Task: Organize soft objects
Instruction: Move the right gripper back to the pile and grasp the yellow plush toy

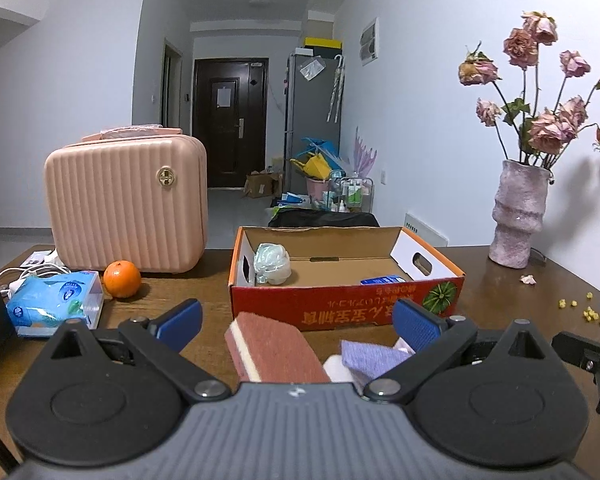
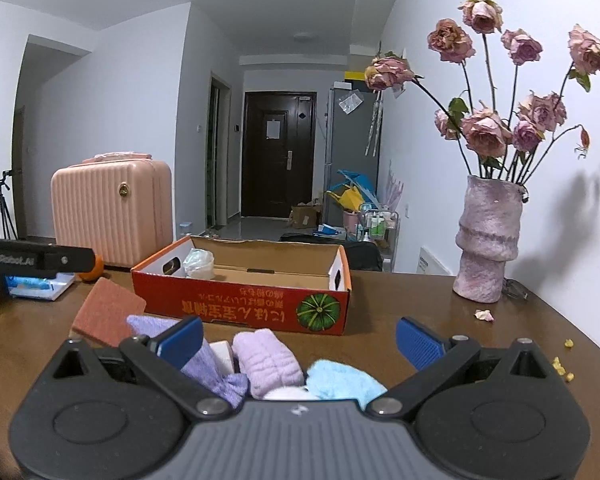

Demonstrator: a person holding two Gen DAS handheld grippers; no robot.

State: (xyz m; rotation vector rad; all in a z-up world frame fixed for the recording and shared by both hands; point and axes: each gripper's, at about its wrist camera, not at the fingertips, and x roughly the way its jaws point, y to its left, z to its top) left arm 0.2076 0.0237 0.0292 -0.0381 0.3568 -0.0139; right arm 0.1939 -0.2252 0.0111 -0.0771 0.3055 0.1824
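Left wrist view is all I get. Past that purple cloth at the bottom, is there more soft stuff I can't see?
Observer: Yes. The right wrist view shows a rolled lilac towel beside the purple cloth.
Operator: Anything else there?
Observer: A light blue cloth lies right of the towel.
Operator: Is the other tool holding any of it?
Observer: No. The right gripper has its fingers spread wide over that pile, gripping nothing.

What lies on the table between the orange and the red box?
Nothing: bare brown table separates the orange from the red box, seen in the left wrist view.
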